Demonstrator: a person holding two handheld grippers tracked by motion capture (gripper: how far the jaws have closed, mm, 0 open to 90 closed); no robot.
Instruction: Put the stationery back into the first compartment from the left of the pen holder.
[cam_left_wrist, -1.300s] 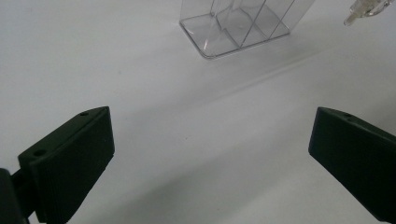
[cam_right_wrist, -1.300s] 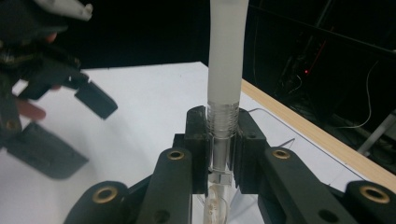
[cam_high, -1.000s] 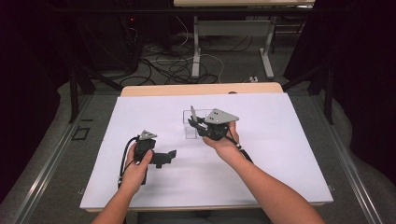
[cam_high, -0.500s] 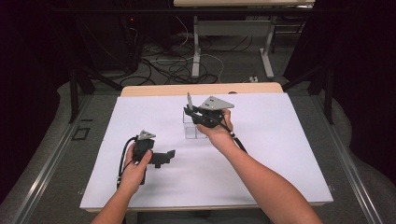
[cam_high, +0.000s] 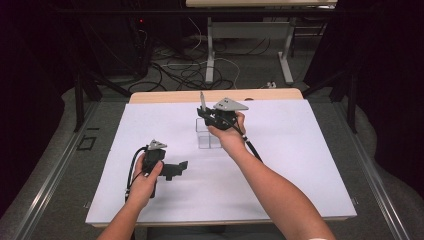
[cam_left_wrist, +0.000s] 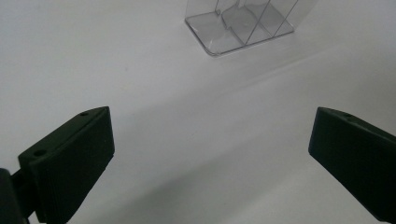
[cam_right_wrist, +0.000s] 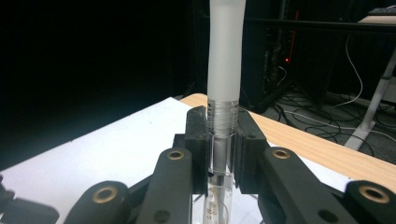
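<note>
Right claw (cam_right_wrist: 219, 144) clenched on a pen (cam_right_wrist: 224, 70), upright, held just above the clear holder (cam_high: 209, 134) mid-table (cam_high: 300, 160). Pickup done; lowering it into a slot and letting go looks left. Left claw (cam_left_wrist: 210, 154) released, empty, resting near the holder.

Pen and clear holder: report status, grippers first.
Right gripper shut on pen, upright, above clear holder. Left gripper open, nothing between its jaws, low over white table. Nothing blocking the holder.
</note>
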